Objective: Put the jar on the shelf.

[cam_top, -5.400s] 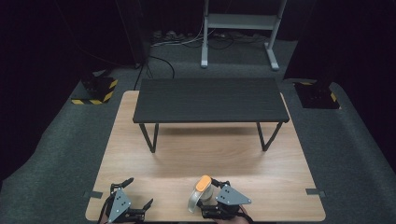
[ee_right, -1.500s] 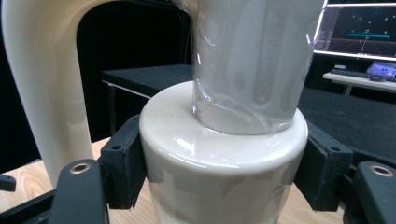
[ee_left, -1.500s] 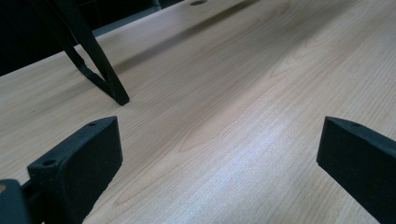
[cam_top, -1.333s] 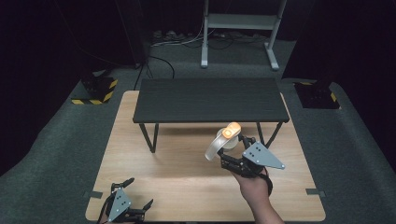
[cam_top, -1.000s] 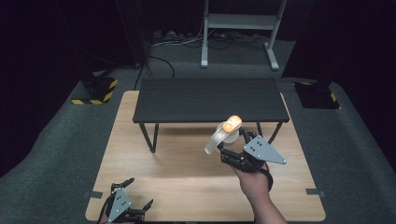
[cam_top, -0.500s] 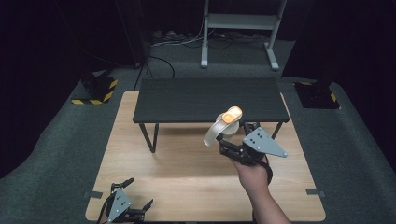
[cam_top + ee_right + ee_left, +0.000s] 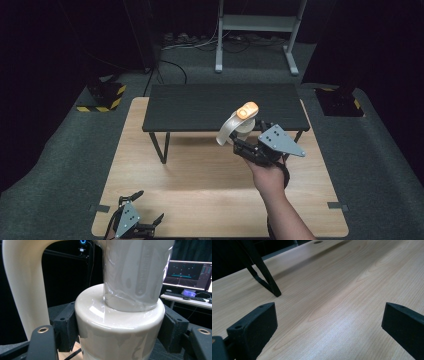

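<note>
Your right gripper (image 7: 246,145), frame center-right, is clamped on the cream mug's (image 7: 236,127) base, mug held above the wooden table (image 7: 200,175). Your left gripper (image 7: 135,225), bottom left, gapes wide, holding nothing.

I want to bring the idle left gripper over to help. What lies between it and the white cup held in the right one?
Bare wooden tabletop, as the high view shows: nothing sits between the left gripper and the white cup clamped in the right gripper.

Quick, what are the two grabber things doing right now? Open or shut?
Left gripper: open, holding nothing, resting on the wooden table.
Right gripper: shut on the cream cup with the orange top, held up beside the black shelf.
</note>
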{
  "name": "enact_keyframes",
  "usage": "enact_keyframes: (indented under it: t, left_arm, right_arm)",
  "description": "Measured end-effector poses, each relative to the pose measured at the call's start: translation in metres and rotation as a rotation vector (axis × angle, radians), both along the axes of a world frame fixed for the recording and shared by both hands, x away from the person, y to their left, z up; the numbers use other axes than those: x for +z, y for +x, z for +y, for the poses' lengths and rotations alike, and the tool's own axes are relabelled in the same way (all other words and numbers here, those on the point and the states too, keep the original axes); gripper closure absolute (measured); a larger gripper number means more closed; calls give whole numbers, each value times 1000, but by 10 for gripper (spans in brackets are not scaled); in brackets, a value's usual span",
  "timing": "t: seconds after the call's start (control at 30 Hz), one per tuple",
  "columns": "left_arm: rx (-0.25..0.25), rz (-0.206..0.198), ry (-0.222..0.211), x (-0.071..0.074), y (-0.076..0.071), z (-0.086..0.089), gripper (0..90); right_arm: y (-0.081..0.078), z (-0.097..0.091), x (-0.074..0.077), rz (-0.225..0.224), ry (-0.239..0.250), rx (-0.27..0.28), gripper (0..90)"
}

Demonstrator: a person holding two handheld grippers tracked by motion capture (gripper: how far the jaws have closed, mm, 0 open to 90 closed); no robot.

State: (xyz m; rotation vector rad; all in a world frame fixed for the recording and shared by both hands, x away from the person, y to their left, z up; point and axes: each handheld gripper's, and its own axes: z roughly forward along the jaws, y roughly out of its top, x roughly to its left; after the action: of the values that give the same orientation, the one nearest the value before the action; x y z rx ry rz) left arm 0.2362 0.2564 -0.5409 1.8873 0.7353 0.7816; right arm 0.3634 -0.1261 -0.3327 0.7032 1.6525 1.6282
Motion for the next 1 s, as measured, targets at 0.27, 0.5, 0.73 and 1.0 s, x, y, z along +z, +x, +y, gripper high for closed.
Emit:
enact_keyframes:
  t: [0.27, 0.5, 0.73, 1.0]
  left_arm:
    - [-1, -1, -1, 0, 0, 0, 6]
    - [-2, -2, -3, 0, 0, 1, 6]
    - [-2, -3, -4, 0, -1, 1, 7]
    - [-2, -5, -6, 0, -1, 1, 7]
  right_arm:
    - [10, 2, 4, 3, -2, -16, 290]
    - [20, 5, 6, 4, -8, -30, 290]
    - [28, 8, 8, 7, -7, -39, 290]
    - [37, 12, 11, 8, -16, -51, 290]
